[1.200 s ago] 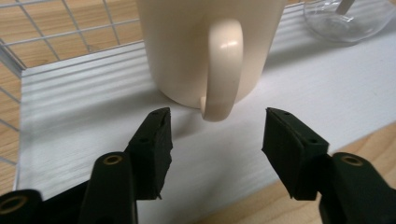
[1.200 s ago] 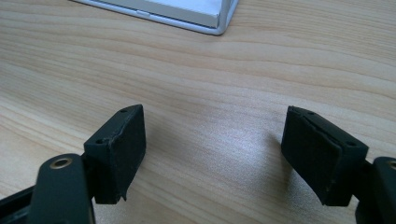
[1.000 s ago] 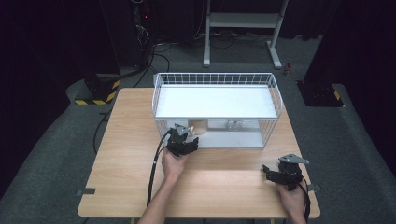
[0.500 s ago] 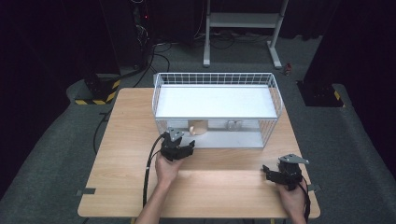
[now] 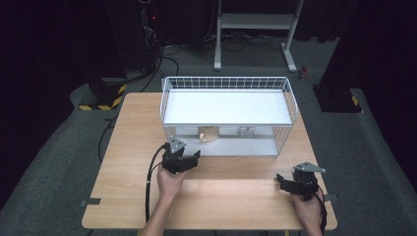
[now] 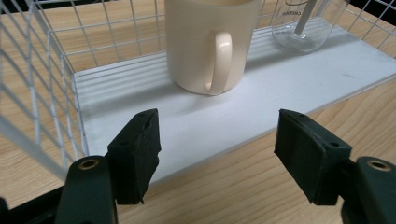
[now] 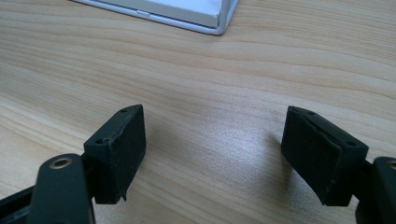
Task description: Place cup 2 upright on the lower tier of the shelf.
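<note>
Jaws on your left gripper point(image 5: 195, 156) stand apart with nothing between them, and they have just been opening; it sits just in front of the wire rack point(image 5: 290, 101), at the open lower shelf. On that white shelf, just beyond the gripper, the cream mug point(image 6: 211, 44) stands upright with its handle facing you, and a clear glass jar point(image 6: 306, 25) stands to its right. Off the rack's right front corner, your right gripper point(image 5: 280, 180) rests over the wooden table point(image 5: 123, 147), jaws spread and empty.

Each black gripper, left gripper point(image 5: 195, 156) and right gripper point(image 5: 279, 178), carried a grey three-cornered plate and a trailing black cable. Its blocky jaws had flat pads and brass-ringed screw holes. The forearms were bare.
</note>
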`<state>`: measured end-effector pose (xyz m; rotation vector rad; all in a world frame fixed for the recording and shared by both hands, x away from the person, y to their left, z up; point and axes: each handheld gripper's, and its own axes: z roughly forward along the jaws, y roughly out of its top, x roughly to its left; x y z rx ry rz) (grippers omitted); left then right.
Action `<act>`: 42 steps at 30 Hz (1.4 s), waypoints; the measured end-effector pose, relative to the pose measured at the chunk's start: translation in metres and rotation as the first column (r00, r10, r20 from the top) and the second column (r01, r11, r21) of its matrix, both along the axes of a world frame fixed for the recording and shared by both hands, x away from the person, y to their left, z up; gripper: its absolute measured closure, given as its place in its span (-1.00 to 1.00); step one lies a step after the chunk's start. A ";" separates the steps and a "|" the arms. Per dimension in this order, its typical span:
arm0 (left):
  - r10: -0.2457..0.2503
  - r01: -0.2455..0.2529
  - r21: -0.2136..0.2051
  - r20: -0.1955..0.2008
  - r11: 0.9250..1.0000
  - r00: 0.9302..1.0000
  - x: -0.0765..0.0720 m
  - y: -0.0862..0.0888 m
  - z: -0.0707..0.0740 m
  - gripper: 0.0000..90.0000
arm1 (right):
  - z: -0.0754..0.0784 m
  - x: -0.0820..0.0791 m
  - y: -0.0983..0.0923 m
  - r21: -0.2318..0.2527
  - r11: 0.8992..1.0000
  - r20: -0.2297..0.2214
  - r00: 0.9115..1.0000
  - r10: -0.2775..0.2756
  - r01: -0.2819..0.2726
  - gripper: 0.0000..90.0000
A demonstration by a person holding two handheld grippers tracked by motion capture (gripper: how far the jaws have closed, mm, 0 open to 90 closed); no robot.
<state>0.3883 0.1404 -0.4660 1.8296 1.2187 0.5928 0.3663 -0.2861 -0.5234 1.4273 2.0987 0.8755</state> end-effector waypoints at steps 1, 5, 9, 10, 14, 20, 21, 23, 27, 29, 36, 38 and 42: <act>0.000 0.000 0.000 0.001 1.000 1.000 -0.001 0.001 0.000 -0.31 | 0.000 0.000 0.000 0.001 1.000 -0.001 1.000 0.000 0.000 -0.51; 0.006 -0.005 -0.018 0.005 1.000 1.000 -0.005 0.008 0.003 -0.32 | 0.000 0.000 0.000 0.000 1.000 0.000 1.000 0.000 0.000 -0.51; 0.010 -0.009 -0.027 0.003 1.000 1.000 -0.009 0.013 0.005 -0.34 | 0.000 0.000 0.000 0.000 1.000 0.000 1.000 0.000 0.000 -0.51; 0.010 -0.010 -0.026 0.004 1.000 1.000 -0.010 0.014 0.005 -0.35 | 0.000 0.000 0.000 0.000 1.000 0.000 1.000 0.000 0.000 -0.51; 0.015 -0.015 -0.036 0.007 0.999 1.000 -0.016 0.020 0.008 -0.37 | 0.000 0.000 0.000 0.000 1.000 0.000 1.000 0.000 0.000 -0.51; 0.018 -0.018 -0.042 0.001 0.999 1.000 -0.024 0.029 0.009 -0.40 | 0.000 0.000 0.000 0.000 1.000 0.000 1.000 0.000 0.000 -0.51; 0.020 -0.020 -0.043 0.000 0.999 1.000 -0.025 0.030 0.009 -0.41 | 0.000 0.000 0.000 0.000 1.000 0.000 1.000 0.000 0.000 -0.51; 0.024 -0.024 -0.034 -0.004 0.999 1.000 -0.028 0.034 0.008 -0.43 | 0.000 0.000 0.000 0.000 1.000 -0.001 1.000 0.000 0.000 -0.51; 0.041 -0.042 -0.053 -0.008 0.998 0.999 -0.033 0.044 0.008 -0.46 | 0.000 0.000 0.000 0.000 1.000 0.000 1.000 0.000 0.000 -0.51; 0.047 -0.048 -0.056 -0.011 0.997 0.999 -0.036 0.048 0.008 -0.48 | 0.000 0.000 0.000 0.000 1.000 0.000 1.000 0.000 0.000 -0.51; 0.073 -0.073 -0.052 -0.008 0.996 0.997 -0.045 0.062 0.004 -0.53 | 0.000 0.000 0.000 0.000 1.000 0.000 1.000 0.000 0.000 -0.51; 0.082 -0.082 -0.057 -0.009 0.995 0.997 -0.047 0.067 0.003 -0.53 | 0.000 0.000 0.000 0.000 1.000 0.000 1.000 0.000 0.000 -0.51; 0.101 -0.101 -0.054 -0.014 0.993 0.995 -0.051 0.076 0.001 -0.55 | 0.000 0.000 0.000 0.000 1.000 0.000 1.000 0.000 0.000 -0.51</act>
